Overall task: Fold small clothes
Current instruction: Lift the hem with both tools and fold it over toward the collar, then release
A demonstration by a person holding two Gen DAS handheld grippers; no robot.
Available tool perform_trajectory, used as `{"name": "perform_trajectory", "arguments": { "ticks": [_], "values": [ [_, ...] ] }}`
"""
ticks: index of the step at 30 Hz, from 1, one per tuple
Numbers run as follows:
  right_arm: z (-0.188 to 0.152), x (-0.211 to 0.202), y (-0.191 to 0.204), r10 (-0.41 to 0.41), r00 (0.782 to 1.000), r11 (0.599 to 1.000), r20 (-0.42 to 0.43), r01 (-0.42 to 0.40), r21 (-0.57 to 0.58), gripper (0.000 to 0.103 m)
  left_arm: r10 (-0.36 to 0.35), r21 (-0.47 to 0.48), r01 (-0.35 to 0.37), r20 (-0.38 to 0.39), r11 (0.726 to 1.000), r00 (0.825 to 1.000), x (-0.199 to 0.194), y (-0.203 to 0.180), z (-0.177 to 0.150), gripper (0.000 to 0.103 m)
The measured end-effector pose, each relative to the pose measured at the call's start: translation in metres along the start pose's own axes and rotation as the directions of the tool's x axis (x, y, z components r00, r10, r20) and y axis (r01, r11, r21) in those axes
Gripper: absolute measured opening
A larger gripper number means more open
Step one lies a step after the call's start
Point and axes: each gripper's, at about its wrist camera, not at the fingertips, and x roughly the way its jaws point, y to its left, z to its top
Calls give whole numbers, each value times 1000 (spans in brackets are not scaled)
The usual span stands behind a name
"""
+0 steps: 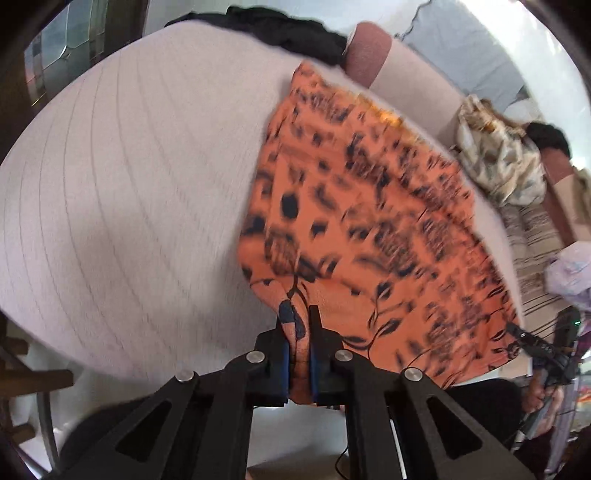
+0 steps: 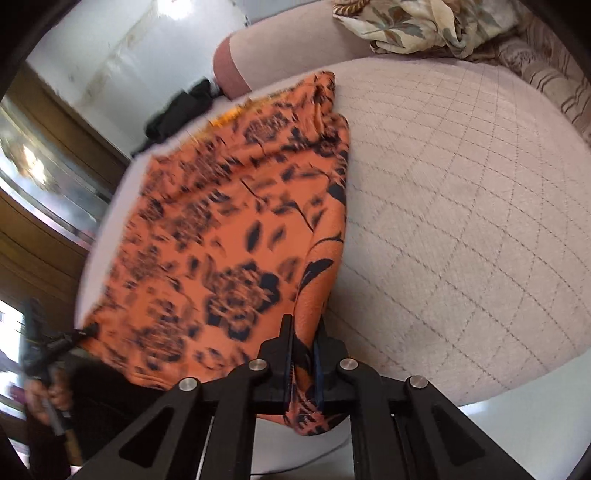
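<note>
while the orange cloth (image 1: 369, 229) lies flat, each hand-held gripper (image 1: 298, 325) (image 2: 303, 332) pinches its near edge.

Garment (image 1: 369, 229) – orange w/ black floral & leaf print, yellowish trim at far edge. Bed cover (image 1: 129, 203) pale pinkish-beige w/ thin grey stitched lines, diamond quilting in right view; bolster (image 1: 369, 55) reddish-brown at its end. Crumpled cloth (image 2: 417, 26) cream w/ grey-brown leaves; black clothing (image 1: 288, 29) beyond – grippers black, blue pads.

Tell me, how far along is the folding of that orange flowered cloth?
Early. The orange floral garment already lies spread on the quilted cushion. In hand: the left gripper and right gripper each pinch a near corner. Left: no fold shows yet, and a black garment and cream floral cloth wait behind.
</note>
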Motion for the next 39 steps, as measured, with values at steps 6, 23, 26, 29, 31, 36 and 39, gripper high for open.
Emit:
{"name": "perform_trajectory", "arguments": {
  "ticks": [6, 23, 26, 29, 31, 36, 39],
  "values": [
    [52, -22, -3, 204, 977, 971, 62, -210, 114, 9, -61, 15, 61, 29, 998, 998, -20, -6, 74, 8],
    [293, 145, -54, 218, 920, 833, 324, -349, 430, 10, 90, -67, -87, 39, 994, 995, 153, -1, 311, 11],
    [296, 188, -75, 217, 937, 784, 272, -333, 524, 15, 52, -142, -44, 57, 989, 997, 176, 18, 307, 12],
    [290, 197, -93, 313, 889, 709, 335, -454, 540, 22, -13, -169, 31, 110, 985, 994, 165, 27, 300, 13],
    [282, 187, -100, 341, 847, 676, 407, -522, 520, 59, -52, -184, 80, 153, 980, 987, 147, 30, 297, 15],
    [271, 130, -91, 265, 832, 719, 487, -507, 475, 86, 100, -213, -34, 305, 976, 947, 87, 8, 272, 66],
    [270, 110, -41, 236, 902, 858, 363, -369, 358, 67, 146, -164, -75, 480, 984, 865, 43, -21, 240, 82]
  ]
}}
